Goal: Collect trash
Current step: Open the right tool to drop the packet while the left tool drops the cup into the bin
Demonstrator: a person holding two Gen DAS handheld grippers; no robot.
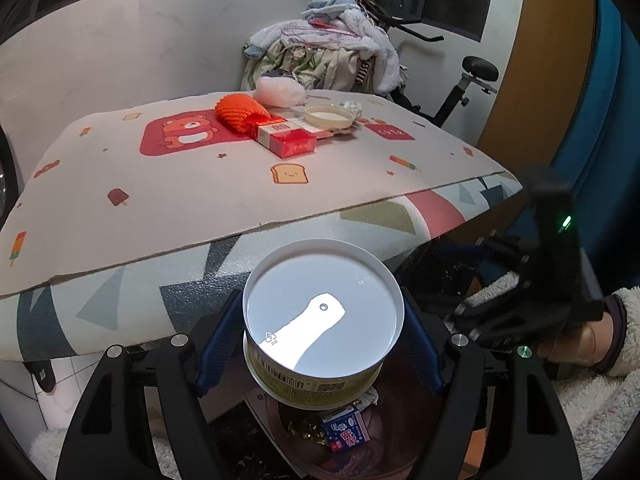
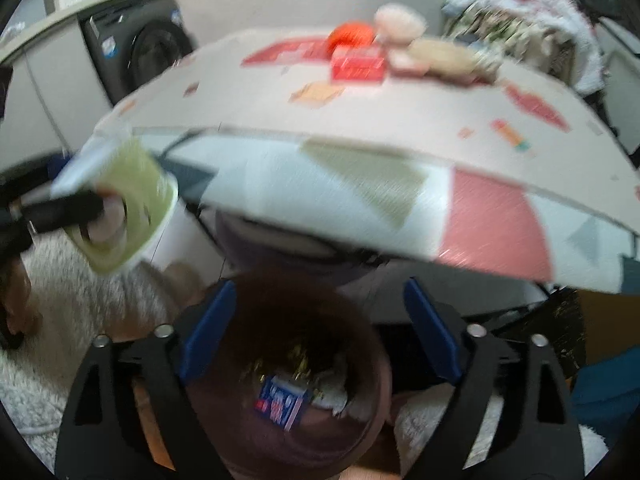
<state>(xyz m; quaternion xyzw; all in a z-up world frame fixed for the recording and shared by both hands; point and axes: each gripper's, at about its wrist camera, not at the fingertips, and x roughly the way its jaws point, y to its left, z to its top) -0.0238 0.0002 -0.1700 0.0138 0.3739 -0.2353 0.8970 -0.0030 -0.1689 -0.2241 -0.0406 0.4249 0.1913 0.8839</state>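
The left gripper [image 1: 324, 344] holds a green tub [image 1: 320, 344], lid marked "PP", above the brown bin [image 2: 304, 392]. The right gripper [image 2: 316, 340] fingers stand wide, empty.

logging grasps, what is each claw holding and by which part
Left claw grips the green tub by its sides, just under the white lid. Right claw holds nothing.

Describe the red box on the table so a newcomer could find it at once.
Start at the table with its cartoon-print cloth. Near its far middle lies a small cluster; the red box sits at the front, beside the orange knitted item. It alone is flat, rectangular and red-and-white.
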